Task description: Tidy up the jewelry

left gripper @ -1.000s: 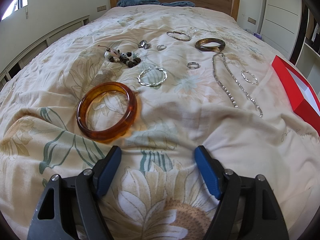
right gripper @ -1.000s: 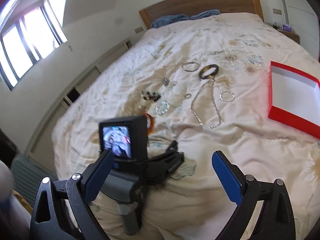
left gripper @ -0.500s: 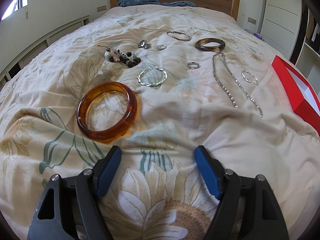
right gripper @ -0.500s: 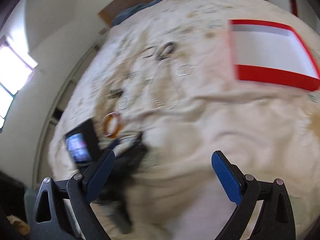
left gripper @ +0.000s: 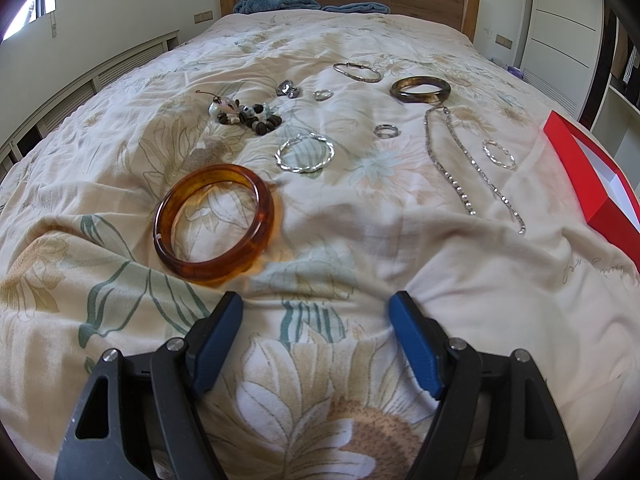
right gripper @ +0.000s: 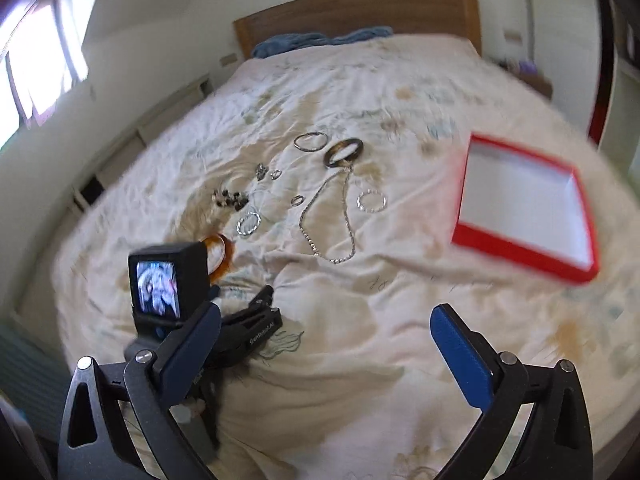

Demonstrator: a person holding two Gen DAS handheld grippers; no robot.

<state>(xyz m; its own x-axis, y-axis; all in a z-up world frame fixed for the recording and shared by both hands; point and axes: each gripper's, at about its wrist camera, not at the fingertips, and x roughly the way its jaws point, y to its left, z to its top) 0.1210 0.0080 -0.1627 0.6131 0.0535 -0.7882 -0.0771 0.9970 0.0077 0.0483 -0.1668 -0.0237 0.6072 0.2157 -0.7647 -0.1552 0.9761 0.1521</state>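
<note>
Both tools empty, jaws spread: left gripper (left gripper: 316,340) rests low on bed (left gripper: 500,320) near foot edge, just behind amber bangle (left gripper: 215,222), likely 1st pick. Right gripper (right gripper: 326,354) hovers above. Jewelry scattered mid-bed; red box (right gripper: 524,204) at right edge, prob. destination. Left tool reads "GenRobot.AI", partly legible.

Right hand-held gripper (right gripper: 326,354) agape above quilt (right gripper: 360,80); red box (right gripper: 524,204) right, silver chain (right gripper: 328,220) centre.

White "GenRobot.AI" lettering on the black body of the left gripper (right gripper: 256,300)
</note>
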